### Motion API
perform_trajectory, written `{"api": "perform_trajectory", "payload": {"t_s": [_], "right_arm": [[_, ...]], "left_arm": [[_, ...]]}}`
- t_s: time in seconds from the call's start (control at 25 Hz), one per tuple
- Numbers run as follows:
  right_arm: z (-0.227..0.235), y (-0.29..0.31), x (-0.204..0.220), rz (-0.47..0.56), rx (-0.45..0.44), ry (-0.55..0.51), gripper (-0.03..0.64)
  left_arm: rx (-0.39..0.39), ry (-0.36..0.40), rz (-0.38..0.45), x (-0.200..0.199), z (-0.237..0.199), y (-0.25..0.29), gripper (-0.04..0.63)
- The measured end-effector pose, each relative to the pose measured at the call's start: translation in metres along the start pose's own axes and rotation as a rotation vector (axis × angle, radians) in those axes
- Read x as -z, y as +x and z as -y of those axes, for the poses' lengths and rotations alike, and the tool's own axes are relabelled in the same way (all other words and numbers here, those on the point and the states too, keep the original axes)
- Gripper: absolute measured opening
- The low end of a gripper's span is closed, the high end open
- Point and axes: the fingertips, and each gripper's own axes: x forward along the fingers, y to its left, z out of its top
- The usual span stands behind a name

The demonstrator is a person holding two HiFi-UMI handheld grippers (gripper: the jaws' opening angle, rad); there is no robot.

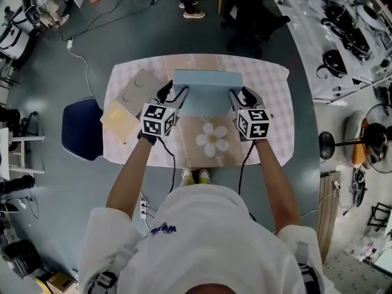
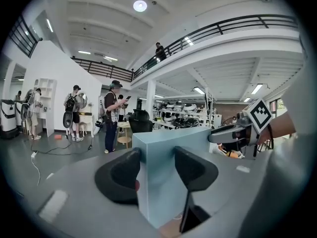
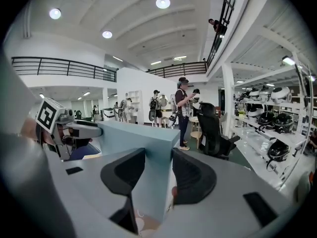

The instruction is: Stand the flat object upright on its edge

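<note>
Pinching blue slab at both ends w/ left claw + right claw, each partly closed, tight on it; tipped up by far edge of surface, mid; could topple if released b4 sitting square

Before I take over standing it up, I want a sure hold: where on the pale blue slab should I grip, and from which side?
Probably its two short ends, from the near side, jaws across the thickness. The pale blue slab is long but thin, so only that span fits; the left gripper and right gripper clamp it so.
</note>
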Motion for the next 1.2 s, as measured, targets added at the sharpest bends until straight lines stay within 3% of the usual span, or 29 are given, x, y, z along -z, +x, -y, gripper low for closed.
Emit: {"api": "perform_trajectory", "payload": {"t_s": [0.28,0.52,0.8,1.2], "right_arm": [[0.009,0.032,0.017,0.013,0.006,-0.076,0.178],[0.005,0.042,0.036,0.002,0.012,-0.072,0.178],[0.012,0.039,0.05,0.005,0.021,-0.045,0.176],[0.011,0.034,0.054,0.043,0.02,-0.053,0.166]], "left_arm": [[-0.046,0.021,0.007,0.028,-0.014,0.022,0.218],[-0.072,0.008,-0.024,0.052,-0.02,0.024,0.218],[-0.048,0.026,-0.026,0.055,-0.011,0.028,0.212],[-0.046,-0.012,-0.008,0.061,-0.007,0.022,0.198]]}}
